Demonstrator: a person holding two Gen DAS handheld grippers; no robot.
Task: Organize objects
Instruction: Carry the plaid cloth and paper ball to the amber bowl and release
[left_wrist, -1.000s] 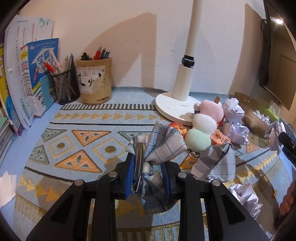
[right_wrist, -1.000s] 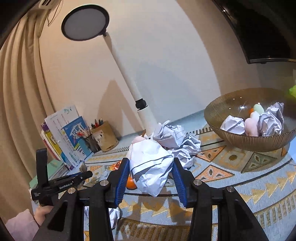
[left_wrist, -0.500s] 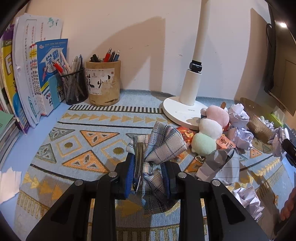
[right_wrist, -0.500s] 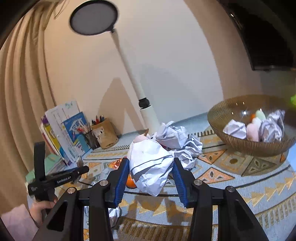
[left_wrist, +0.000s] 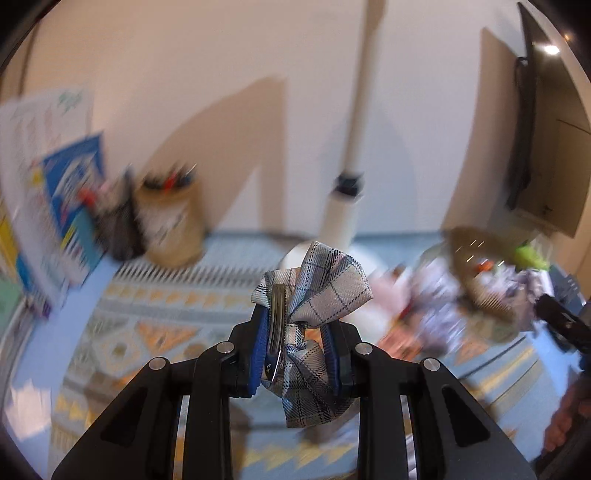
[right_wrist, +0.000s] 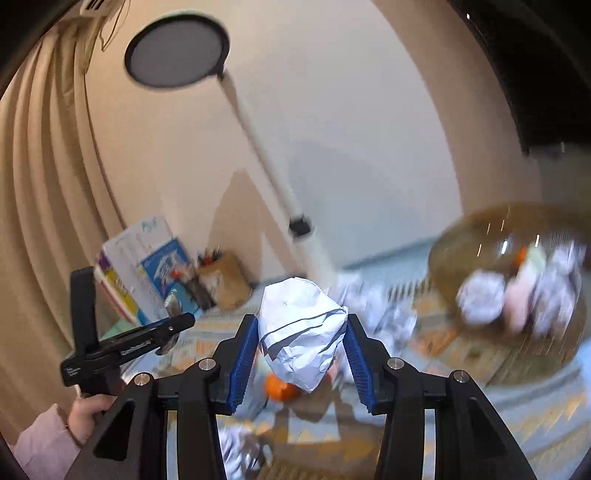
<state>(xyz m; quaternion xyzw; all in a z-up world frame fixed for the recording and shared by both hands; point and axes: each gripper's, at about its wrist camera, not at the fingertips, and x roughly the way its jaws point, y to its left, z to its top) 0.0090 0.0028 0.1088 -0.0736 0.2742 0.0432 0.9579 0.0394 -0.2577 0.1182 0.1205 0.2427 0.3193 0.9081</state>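
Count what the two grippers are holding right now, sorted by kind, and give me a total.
Plaid fabric bow hair clip, clamped in the left gripper: 1
Crumpled white paper ball, clamped in the right gripper: 1
Total: 2

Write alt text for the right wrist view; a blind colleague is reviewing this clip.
The right tongs grip a crumpled paper ball above a patterned mat. A motion-blurred bowl holding more paper balls sits at right, with a lamp against the wall and the left tongs at the left edge.
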